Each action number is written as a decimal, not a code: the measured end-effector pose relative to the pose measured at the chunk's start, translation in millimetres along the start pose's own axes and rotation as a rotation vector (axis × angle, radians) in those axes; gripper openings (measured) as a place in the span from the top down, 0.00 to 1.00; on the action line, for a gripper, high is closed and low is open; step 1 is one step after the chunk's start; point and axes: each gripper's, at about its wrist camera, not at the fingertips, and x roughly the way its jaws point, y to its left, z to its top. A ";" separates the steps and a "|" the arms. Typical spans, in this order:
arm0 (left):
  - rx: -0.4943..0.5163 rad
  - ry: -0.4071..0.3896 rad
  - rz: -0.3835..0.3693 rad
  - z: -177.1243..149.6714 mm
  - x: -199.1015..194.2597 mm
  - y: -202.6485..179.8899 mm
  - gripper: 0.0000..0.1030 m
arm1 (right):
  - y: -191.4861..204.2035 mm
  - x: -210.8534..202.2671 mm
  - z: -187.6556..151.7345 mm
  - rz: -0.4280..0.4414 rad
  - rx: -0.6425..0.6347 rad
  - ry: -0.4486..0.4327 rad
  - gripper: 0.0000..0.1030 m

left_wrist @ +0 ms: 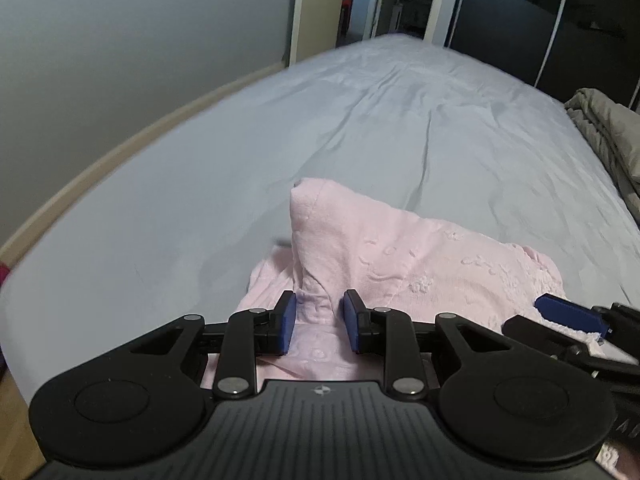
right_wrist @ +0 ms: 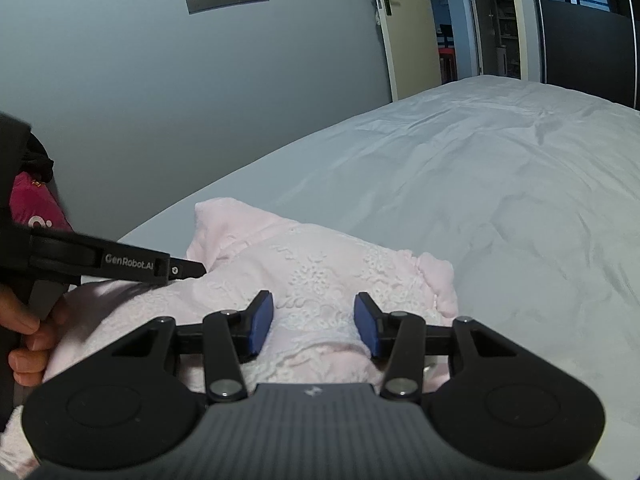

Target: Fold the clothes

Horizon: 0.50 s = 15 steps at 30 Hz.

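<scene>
Bedroom, bed (left_wrist: 360, 120) with pale wrinkled sheet fills both views; grey wall at 10 o'clock, open door (right_wrist: 412, 28) and dark wardrobe (right_wrist: 584, 32) at 12 to 1 o'clock. Pink top (left_wrist: 400, 264), embroidered, lies bunched on the near part of the bed, at 6 o'clock in both views, one corner of it poking up as a peak at 12 o'clock from the left gripper (left_wrist: 319, 320). Left gripper over the cloth, blue pads narrowly apart with a raised ridge of pink fabric between them; whether the pads actually press it, cannot tell. Right gripper (right_wrist: 315, 326) also over the top, jaws spread about halfway, lace part of the fabric lying between the pads, no pinch visible, pads look clear of it. In the left view the right gripper's blue tip shows at 4 o'clock on the cloth edge. In the right view the left gripper comes in from 9 o'clock, hand (right_wrist: 28, 332) on its handle. Beige blanket (left_wrist: 608, 128) heaped at 2 o'clock on the bed edge. Magenta bag (right_wrist: 36, 204) at 9 o'clock beside the bed.
</scene>
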 end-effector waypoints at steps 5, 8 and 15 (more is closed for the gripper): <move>0.093 -0.051 0.042 2.3 -33.1 -12.5 0.77 | 15.2 -41.6 -0.3 0.008 -0.058 -0.087 0.49; 0.144 -0.078 0.062 0.8 -53.3 -20.4 0.77 | 29.1 -65.6 -7.4 0.017 -0.108 -0.129 0.49; 0.153 -0.072 0.065 -7.7 -87.1 -27.3 0.77 | 54.8 -106.9 -26.6 0.036 -0.154 -0.146 0.49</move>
